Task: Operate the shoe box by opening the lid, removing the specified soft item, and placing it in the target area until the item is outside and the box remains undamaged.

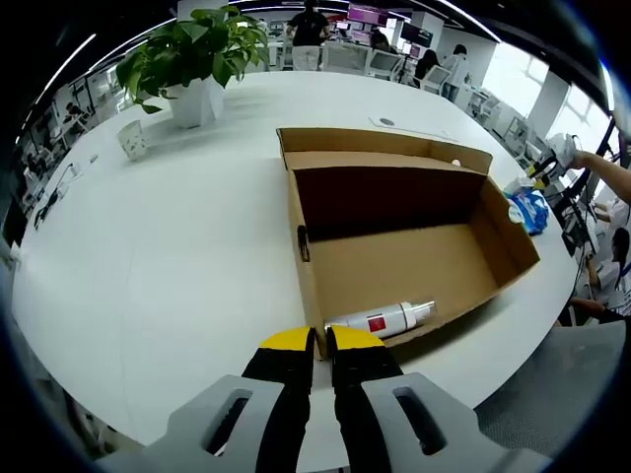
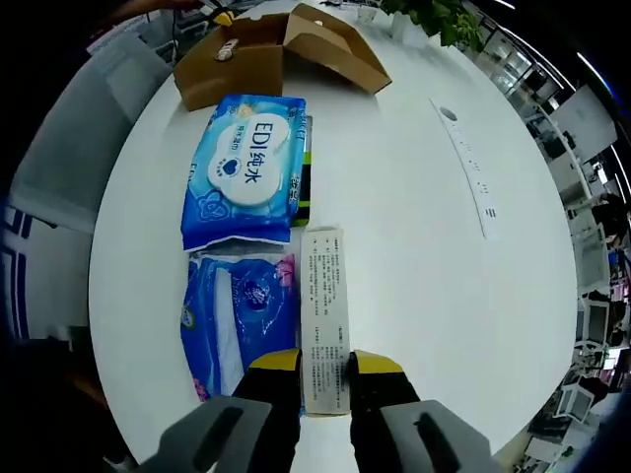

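Now right tool (image 2: 324, 367) gripping slim printed carton (image 2: 324, 315), open cardboard box (image 1: 414, 266)

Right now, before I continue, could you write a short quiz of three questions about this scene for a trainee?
1. True or false: the shoe box on the table is closed.
2. What lies inside the shoe box? A) a white bottle with a red label B) a pair of shoes C) a folded towel
3. Fill in: the right gripper has its jaws on the two long sides of a slim white ____ covered in printed text.

Key: 1 false, it stands open. 2 A. 3 carton.
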`<state>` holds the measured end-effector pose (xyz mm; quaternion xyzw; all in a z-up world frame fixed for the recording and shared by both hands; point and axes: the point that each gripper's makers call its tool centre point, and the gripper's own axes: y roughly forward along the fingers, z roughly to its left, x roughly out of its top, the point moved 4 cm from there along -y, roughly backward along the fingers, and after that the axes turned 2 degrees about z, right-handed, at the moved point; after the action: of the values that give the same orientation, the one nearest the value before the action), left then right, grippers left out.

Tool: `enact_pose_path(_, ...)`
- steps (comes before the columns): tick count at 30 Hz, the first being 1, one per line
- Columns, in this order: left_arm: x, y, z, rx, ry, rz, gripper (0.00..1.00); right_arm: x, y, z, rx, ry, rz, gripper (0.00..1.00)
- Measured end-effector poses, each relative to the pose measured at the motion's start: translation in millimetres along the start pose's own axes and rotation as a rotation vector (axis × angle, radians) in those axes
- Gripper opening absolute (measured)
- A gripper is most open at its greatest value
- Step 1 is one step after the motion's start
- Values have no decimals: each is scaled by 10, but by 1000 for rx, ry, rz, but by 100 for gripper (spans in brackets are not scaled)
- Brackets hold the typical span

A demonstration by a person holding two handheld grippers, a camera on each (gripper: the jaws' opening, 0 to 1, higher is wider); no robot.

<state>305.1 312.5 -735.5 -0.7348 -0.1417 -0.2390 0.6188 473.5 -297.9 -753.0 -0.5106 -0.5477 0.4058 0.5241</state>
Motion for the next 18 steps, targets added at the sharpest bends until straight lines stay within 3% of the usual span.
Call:
enact_pose_path(8,2,-3,-12,2,0,1,4,-103,102,-4,13,-27,45,14)
enact_pose_path(18,3,-5,-29,0,4,5,4,-95,105,-53,9,-4,20,14)
